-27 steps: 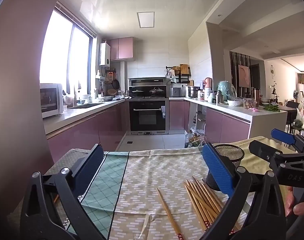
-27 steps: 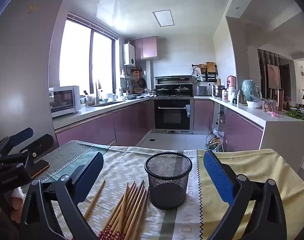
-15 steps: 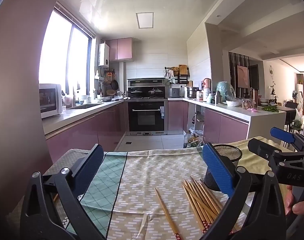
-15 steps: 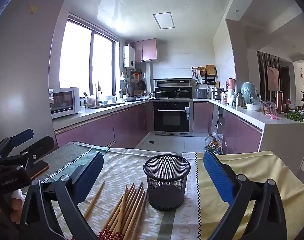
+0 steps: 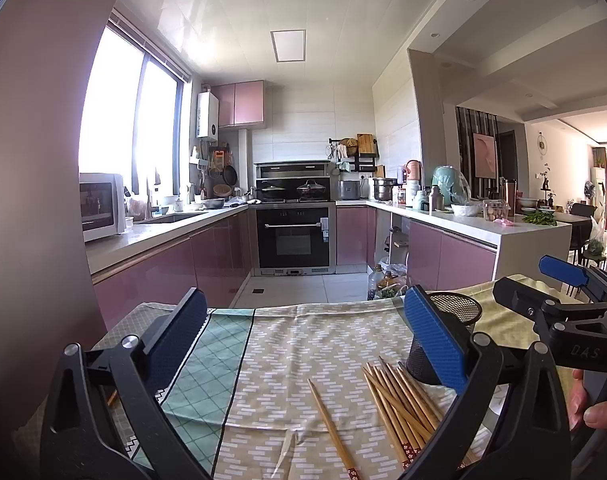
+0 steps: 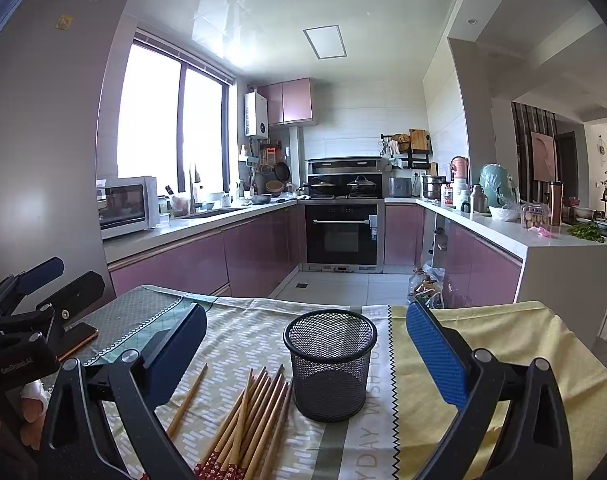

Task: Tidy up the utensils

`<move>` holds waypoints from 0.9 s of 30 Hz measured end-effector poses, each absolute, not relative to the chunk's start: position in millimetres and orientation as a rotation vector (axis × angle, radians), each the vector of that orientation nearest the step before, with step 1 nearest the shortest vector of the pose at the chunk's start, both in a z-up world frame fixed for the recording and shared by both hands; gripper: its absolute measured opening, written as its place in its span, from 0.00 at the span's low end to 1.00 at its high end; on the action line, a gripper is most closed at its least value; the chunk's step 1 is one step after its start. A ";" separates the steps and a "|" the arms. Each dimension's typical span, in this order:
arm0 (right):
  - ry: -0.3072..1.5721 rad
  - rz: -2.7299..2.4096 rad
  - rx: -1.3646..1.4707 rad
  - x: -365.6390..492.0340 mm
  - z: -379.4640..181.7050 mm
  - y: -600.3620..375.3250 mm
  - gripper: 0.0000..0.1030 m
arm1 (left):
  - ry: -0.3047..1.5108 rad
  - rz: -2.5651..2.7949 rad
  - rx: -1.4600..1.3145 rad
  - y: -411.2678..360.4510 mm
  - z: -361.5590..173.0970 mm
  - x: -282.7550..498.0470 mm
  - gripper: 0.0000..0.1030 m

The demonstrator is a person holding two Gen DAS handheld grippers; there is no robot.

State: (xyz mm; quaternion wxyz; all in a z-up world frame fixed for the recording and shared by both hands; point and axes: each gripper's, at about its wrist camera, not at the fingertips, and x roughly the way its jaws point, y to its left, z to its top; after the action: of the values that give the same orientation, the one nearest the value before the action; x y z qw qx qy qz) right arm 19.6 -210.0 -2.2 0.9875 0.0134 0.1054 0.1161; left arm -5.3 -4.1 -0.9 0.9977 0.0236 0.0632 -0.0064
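Both my grippers hover over the cloth, jaws spread as wide as they go, nothing in either. My right gripper (image 6: 303, 344) looks straight at the cup (image 6: 329, 364), which stands upright dead ahead between its jaws' line of sight, empty as far as I can see through the mesh. The chopsticks (image 6: 255, 420) lie in a loose bundle just to the lower left of the cup, long axes running toward me, patterned red ends nearest, tips pointing at the cup. One stray stick (image 6: 187, 400) lies apart, further left.

From my left gripper (image 5: 303, 332), the bundle (image 5: 399, 404) sits ahead and to the right, the stray (image 5: 331, 424) almost centred. The left looks nearer the stray, the right nearer the cup. Slim bamboo, lying flat: I'd pinch across the shaft.
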 end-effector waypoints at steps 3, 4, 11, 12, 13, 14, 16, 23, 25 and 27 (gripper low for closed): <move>0.210 0.231 0.026 20.4 -4.0 -209.1 0.94 | 0.125 -0.013 0.049 -4.5 -0.6 -5.4 0.94; 0.209 0.230 0.026 20.1 -4.1 -209.3 0.94 | 0.125 -0.013 0.049 -4.3 -0.5 -5.5 0.94; 0.211 0.231 0.027 21.1 -4.9 -208.4 0.94 | 0.124 -0.014 0.048 -4.8 -0.4 -5.9 0.94; 0.211 0.231 0.027 21.2 -4.8 -208.4 0.94 | 0.124 -0.013 0.048 -5.1 -0.4 -5.8 0.94; 0.210 0.230 0.026 21.1 -4.6 -208.4 0.94 | 0.123 -0.013 0.048 -5.5 -0.4 -5.7 0.94; 0.210 0.229 0.026 21.2 -4.6 -208.5 0.94 | 0.124 -0.014 0.047 -5.3 -0.4 -5.7 0.94; 0.208 0.232 0.030 21.2 -4.7 -209.0 0.94 | 0.123 -0.013 0.048 -5.6 -0.4 -6.0 0.94; 0.212 0.232 0.027 21.1 -4.7 -208.2 0.94 | 0.122 -0.013 0.046 -5.0 -0.2 -6.2 0.94; 0.210 0.232 0.027 20.6 -4.5 -208.4 0.94 | 0.121 -0.013 0.044 -5.2 -0.1 -6.9 0.94; 0.209 0.234 0.028 20.5 -4.6 -208.3 0.94 | 0.119 -0.013 0.044 -5.7 -0.2 -7.5 0.94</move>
State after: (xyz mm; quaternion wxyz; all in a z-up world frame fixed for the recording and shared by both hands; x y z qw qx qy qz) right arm 20.5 -208.3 -4.6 0.9876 0.0138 0.1042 0.1163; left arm -7.5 -5.7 -0.2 0.9980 0.0222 0.0595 -0.0063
